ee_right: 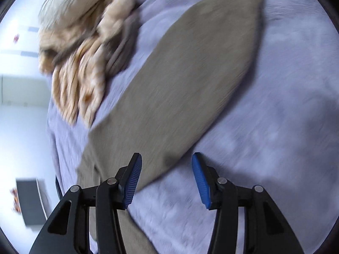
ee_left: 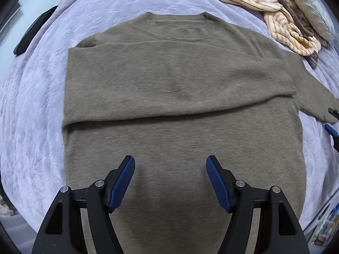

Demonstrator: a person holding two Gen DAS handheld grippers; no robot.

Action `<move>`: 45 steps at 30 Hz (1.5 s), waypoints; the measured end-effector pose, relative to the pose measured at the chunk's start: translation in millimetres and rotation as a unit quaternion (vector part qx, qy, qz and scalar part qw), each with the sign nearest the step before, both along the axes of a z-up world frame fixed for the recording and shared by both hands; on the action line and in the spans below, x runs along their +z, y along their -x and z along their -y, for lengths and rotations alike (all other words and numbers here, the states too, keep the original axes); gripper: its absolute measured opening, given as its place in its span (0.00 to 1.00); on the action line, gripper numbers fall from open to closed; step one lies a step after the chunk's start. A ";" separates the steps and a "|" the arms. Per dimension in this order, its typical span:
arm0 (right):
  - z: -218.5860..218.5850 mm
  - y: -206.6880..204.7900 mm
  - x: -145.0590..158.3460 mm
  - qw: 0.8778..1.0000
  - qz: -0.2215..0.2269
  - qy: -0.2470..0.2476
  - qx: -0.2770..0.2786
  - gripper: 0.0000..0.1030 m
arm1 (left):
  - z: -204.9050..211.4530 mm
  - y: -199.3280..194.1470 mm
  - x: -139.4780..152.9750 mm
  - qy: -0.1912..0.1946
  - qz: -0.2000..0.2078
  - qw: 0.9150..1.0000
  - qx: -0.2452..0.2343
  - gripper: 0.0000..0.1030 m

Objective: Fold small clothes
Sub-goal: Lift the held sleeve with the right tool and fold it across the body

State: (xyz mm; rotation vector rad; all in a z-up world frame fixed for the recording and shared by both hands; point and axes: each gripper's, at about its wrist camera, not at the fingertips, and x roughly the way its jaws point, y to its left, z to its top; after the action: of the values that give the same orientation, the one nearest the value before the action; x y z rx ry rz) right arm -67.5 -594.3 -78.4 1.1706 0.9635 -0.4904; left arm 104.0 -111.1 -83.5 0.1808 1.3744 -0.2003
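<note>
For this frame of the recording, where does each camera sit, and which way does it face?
Left wrist: sits on the left gripper, above the brown sweater lying on the lilac bedspread, looking along it toward the collar; its own open fingers show, with the right gripper's tips at the right edge.
Right wrist: sits on the right gripper, blurred, looking along the sweater's outstretched sleeve; its open fingers show.
Shared: the sweater, the bedspread and the striped cream garment.
</note>
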 end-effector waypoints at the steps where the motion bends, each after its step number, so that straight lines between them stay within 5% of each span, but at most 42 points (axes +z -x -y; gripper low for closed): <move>1: 8.9 4.2 -1.8 1.000 0.003 -0.002 -0.018 0.52 | 4.0 -0.3 -0.5 0.001 0.000 1.000 -0.002 0.68; 6: 34.6 8.7 -18.8 0.994 0.042 -0.047 -0.091 0.53 | 16.0 -14.0 -7.0 0.007 -0.005 1.000 -0.010 0.68; 8: 34.5 4.2 -18.5 0.992 0.058 -0.056 -0.093 0.40 | 24.4 -14.4 -5.6 0.010 -0.003 1.000 -0.016 0.68; 9: 35.8 0.0 -14.9 0.992 0.069 -0.058 -0.087 0.21 | 25.0 -17.0 -6.0 0.012 -0.002 1.000 -0.018 0.68; 10: 31.6 -8.8 -10.5 0.993 0.073 -0.056 -0.078 0.13 | 26.5 -18.8 -5.4 0.015 -0.002 1.000 -0.020 0.68; 18: -33.4 -72.4 69.2 0.989 0.101 0.048 0.097 0.09 | 13.1 -25.4 -3.1 0.028 0.004 0.999 -0.021 0.68; 20: -63.1 -91.8 86.0 0.980 0.111 0.072 0.150 0.09 | 1.0 -24.8 0.1 0.031 0.007 0.999 -0.013 0.68; 24: -159.1 -141.5 108.5 0.938 0.123 0.124 0.298 0.09 | -27.8 -24.2 1.8 0.033 0.013 0.999 0.011 0.68; 27: -240.6 -166.2 99.8 0.898 0.107 0.143 0.402 0.09 | -52.3 -24.7 1.6 0.031 0.016 0.999 0.034 0.68; 29: -273.7 -171.5 84.0 0.890 0.094 0.128 0.426 0.09 | -67.2 -25.0 1.2 0.026 0.013 0.998 0.049 0.68; 31: -289.5 -175.8 61.4 0.901 0.070 0.094 0.417 0.10 | -78.4 -26.2 3.8 0.029 0.015 0.997 0.063 0.68; 33: -277.7 -176.6 41.8 0.925 0.050 0.056 0.372 0.13 | -83.1 -27.7 8.1 0.038 0.023 0.997 0.062 0.68; 37: -211.6 -163.3 26.5 0.965 0.047 0.023 0.256 0.44 | -75.0 -33.5 7.6 0.043 0.025 0.998 0.050 0.68; 39: -168.6 -149.0 24.2 0.982 0.054 0.003 0.182 0.45 | -65.8 -35.9 4.2 0.051 0.018 0.997 0.048 0.68; 42: -123.2 -142.5 18.6 0.990 0.082 -0.042 0.107 0.46 | -38.7 -37.9 -0.1 0.058 0.006 0.998 0.031 0.68; 45: -104.5 -155.3 7.6 0.986 0.114 -0.085 0.090 0.46 | -12.3 -36.3 -2.9 0.058 0.001 0.998 0.007 0.68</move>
State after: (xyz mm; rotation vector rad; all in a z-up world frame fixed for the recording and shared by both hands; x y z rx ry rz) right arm 87.8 -489.9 -70.8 1.2484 0.9140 -0.1285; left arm 140.3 -98.8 -86.4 0.0746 1.3581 -0.2685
